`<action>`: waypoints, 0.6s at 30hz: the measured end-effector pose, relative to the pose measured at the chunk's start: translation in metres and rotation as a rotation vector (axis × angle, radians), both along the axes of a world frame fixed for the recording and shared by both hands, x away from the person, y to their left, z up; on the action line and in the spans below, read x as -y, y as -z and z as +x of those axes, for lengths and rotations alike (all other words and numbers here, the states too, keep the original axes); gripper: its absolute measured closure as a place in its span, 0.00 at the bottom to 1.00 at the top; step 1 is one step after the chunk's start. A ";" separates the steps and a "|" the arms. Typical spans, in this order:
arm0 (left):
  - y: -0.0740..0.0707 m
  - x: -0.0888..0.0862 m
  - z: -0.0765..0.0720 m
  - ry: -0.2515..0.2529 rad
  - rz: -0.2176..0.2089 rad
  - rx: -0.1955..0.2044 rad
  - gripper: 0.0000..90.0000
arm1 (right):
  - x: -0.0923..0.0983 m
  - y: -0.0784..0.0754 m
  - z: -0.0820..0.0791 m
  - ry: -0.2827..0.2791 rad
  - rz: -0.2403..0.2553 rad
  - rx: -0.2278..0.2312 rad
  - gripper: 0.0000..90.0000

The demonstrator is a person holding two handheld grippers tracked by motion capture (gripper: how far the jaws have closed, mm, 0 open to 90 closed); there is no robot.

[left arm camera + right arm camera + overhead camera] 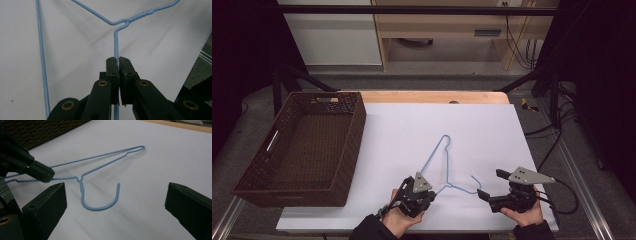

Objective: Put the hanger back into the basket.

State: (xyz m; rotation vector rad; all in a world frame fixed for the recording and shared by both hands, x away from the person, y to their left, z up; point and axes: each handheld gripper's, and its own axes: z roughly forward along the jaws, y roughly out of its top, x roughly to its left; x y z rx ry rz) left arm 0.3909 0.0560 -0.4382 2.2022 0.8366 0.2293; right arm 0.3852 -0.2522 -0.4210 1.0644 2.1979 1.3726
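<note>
A thin blue wire hanger [443, 165] lies on a white sheet [472, 125], to the right of a dark wicker basket [304, 145]. The left gripper [118, 65], nearer the basket, has its jaws clamped on the hanger's wire. The right gripper [486, 186], farther from the basket, faces the hook, jaws spread wide with nothing between them.

We list a blue wire hanger [105, 160] on the white sheet [162, 165], hook nearest us. The right gripper [116, 207] frames the hook, jaws wide apart. At left, the left gripper [41, 173] clamps the hanger's wire. Far left, a brown basket [45, 131].
</note>
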 end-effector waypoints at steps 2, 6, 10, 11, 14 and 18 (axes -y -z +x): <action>-0.002 -0.001 0.000 -0.004 -0.004 0.005 0.97 | -0.002 0.001 -0.003 -0.012 0.011 -0.004 0.05; -0.003 -0.003 0.001 -0.008 -0.015 0.008 0.97 | -0.005 0.004 -0.006 -0.031 0.004 -0.015 0.05; -0.005 -0.005 0.002 -0.008 -0.022 0.012 0.97 | -0.010 0.007 -0.006 -0.054 0.001 -0.027 0.05; -0.006 -0.006 0.002 -0.010 -0.027 0.013 0.97 | -0.011 0.009 -0.006 -0.058 -0.002 -0.031 0.05; -0.008 -0.007 0.003 -0.011 -0.035 0.012 0.97 | -0.015 0.012 -0.005 -0.067 -0.008 -0.044 0.06; -0.009 -0.007 0.003 -0.013 -0.039 0.018 0.97 | -0.022 0.018 -0.003 -0.084 -0.008 -0.064 0.07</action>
